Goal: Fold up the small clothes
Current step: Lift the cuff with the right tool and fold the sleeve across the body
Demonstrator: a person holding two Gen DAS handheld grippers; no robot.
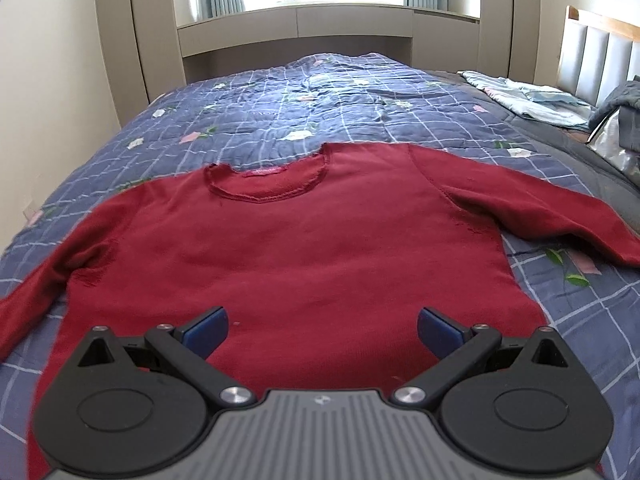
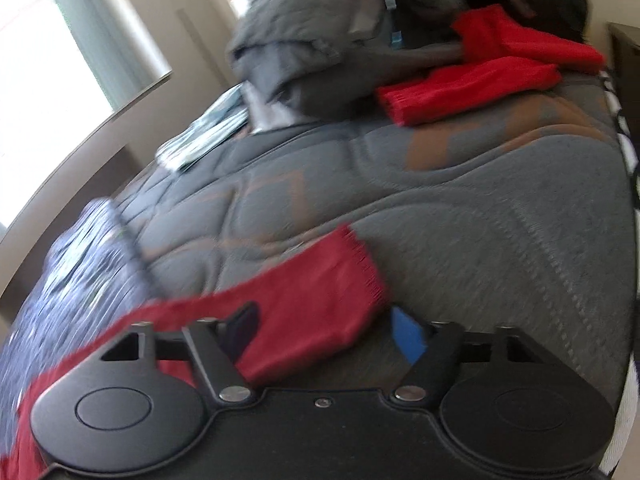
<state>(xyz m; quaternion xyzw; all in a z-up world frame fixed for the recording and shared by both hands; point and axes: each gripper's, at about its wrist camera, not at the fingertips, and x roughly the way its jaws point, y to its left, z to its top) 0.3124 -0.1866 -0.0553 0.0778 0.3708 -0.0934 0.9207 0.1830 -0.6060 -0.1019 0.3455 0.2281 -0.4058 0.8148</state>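
Note:
A dark red long-sleeved sweater (image 1: 288, 240) lies flat on the blue quilt (image 1: 304, 108), collar away from me, both sleeves spread out. My left gripper (image 1: 322, 330) is open and empty, hovering over the sweater's lower hem. In the right wrist view, which is blurred, the sweater's right sleeve cuff (image 2: 320, 292) lies across the grey mattress (image 2: 500, 220). My right gripper (image 2: 324, 334) is open, with the cuff lying between its fingers and not clamped.
A brighter red garment (image 2: 492, 76) and a heap of grey bedding (image 2: 320, 40) lie at the far end of the mattress. Folded pale cloth (image 1: 528, 98) lies near the headboard (image 1: 600, 52). Wall and cabinets stand to the left.

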